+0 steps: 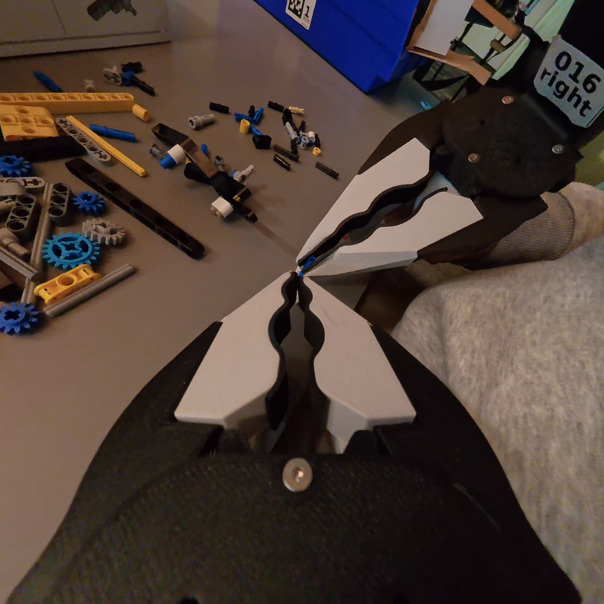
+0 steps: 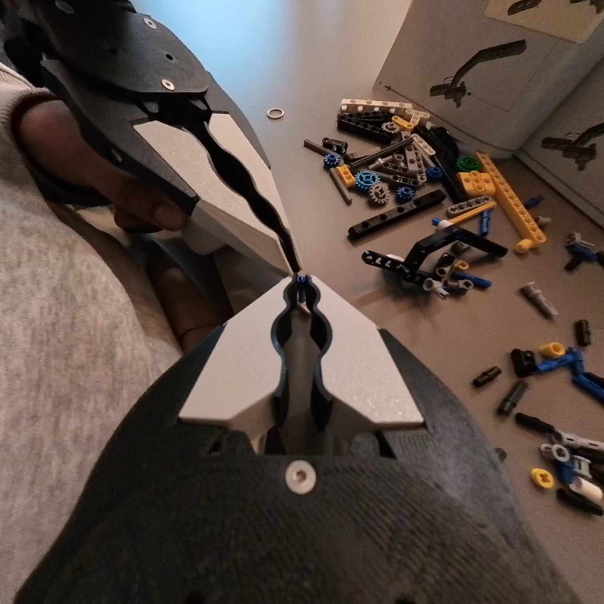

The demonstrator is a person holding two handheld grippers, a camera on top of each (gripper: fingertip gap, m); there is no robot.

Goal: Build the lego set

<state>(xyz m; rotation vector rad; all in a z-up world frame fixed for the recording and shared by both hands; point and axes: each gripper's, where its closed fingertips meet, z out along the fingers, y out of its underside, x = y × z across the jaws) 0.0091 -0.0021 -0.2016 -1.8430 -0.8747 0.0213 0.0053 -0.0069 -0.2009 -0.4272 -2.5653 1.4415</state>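
Table [image 1: 137,376]: grey, flat, carrying loose lego parts on its far half; bare in front of both grippers.
Blue box [image 1: 353,49]: at far edge of table, behind the small parts, in left wrist view.
Grey sleeve [image 1: 510,376]: knitted, filling the side nearest the person in both views.
Left gripper [image 1: 298,277]: black body, light grey fingers, black wavy pads; jaws narrow, tips almost together, meeting the tips of the other gripper. Whether the tips pinch the pin or only touch its end, cannot tell. Seen in right wrist view [image 2: 295,266] coming down from upper left.
Right gripper [image 2: 303,283]: same build; jaws narrow, closed on a small blue pin at the very tips. Seen in left wrist view [image 1: 305,263] entering from the right.
Long black beam [image 1: 134,207]: lying flat and diagonal on table, apart from the piles.
Long yellow beam [image 1: 65,99]: flat, at far left, next to a yellow block.
Black partial assembly [image 2: 434,258]: angled black beams with grey and blue connectors, resting on table to the right of the grippers.
Big blue gear [image 1: 71,250]: flat, in the pile at left, beside a grey gear [image 1: 103,231].
Blue pin [image 2: 301,287]: held above the table edge, between the right gripper's tips, its free end toward the left gripper's tips.
Small ring [image 2: 275,113]: alone on table, far side.
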